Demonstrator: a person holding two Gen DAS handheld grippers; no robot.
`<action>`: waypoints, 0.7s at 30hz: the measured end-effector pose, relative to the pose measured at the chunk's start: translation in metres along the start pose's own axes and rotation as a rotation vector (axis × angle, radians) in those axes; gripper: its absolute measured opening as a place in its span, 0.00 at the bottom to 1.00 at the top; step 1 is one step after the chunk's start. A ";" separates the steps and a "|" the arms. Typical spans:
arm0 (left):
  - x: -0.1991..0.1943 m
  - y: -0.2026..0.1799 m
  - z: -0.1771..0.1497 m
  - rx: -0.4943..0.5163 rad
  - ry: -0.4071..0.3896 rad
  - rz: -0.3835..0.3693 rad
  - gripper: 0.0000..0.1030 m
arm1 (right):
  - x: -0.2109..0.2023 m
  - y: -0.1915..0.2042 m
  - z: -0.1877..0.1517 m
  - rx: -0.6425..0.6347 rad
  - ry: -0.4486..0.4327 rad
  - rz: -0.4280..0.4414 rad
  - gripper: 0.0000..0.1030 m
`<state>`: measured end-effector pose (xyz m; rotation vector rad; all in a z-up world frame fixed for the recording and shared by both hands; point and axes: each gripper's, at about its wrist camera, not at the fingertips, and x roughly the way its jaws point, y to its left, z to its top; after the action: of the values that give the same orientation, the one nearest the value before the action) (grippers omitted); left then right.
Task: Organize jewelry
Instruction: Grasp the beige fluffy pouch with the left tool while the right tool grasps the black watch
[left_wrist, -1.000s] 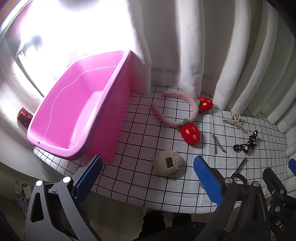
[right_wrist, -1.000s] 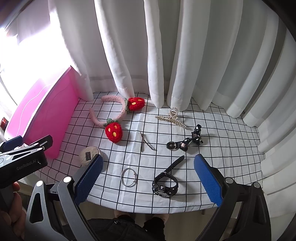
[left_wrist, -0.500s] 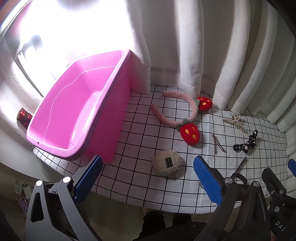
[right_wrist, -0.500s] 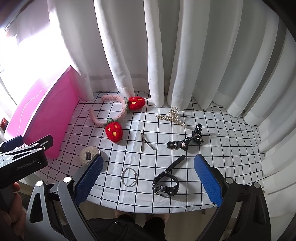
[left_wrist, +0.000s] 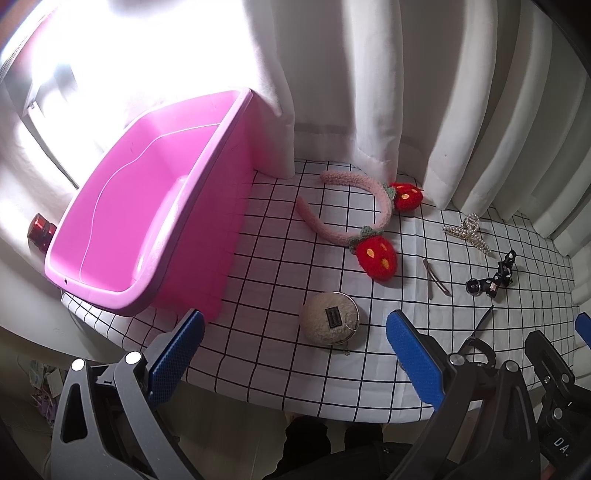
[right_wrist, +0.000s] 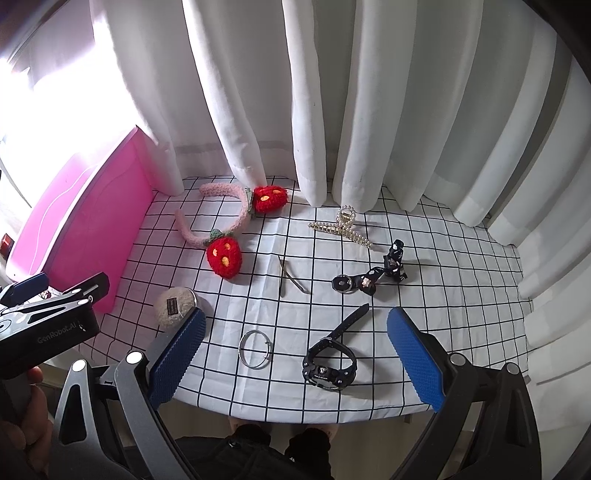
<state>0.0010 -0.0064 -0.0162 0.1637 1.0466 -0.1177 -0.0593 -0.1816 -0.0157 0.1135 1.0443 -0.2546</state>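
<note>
Hovering both claws off the near edge of the table (right_wrist: 461, 258), nothing picked yet; task looks unstarted. Pink bin (left_wrist: 122, 221) sits empty at the table's left end, apparently the drop target. Strawberry headband (right_wrist: 225, 229) lies just right of the bin near the back edge. Fuzzy round compact (left_wrist: 330, 323) at the near-left edge, black watch (right_wrist: 328, 363) near the front edge. Pearl claw clip (right_wrist: 341, 227), black bow clip (right_wrist: 373, 275), silver bangle (right_wrist: 255, 349), thin hairpin (right_wrist: 290, 277) spread mid-table. Left gripper (left_wrist: 293, 356) spread wide, empty; right gripper (right_wrist: 293, 356) spread wide, empty. Next move likely: descend on watch or bangle, straddle, pinch. Versus earlier frames: essentially no change, both views static.
</note>
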 end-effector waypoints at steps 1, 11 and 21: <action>0.003 0.000 0.000 -0.001 0.005 -0.003 0.94 | 0.002 -0.002 0.000 0.007 0.005 -0.001 0.91; 0.047 0.008 -0.027 -0.041 0.076 -0.070 0.94 | 0.039 -0.030 -0.026 0.059 0.086 -0.004 0.91; 0.093 -0.003 -0.048 -0.019 0.094 -0.103 0.94 | 0.088 -0.068 -0.058 0.127 0.161 0.022 0.91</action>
<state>0.0058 -0.0017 -0.1210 0.0994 1.1497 -0.1944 -0.0843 -0.2481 -0.1189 0.2633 1.1855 -0.2956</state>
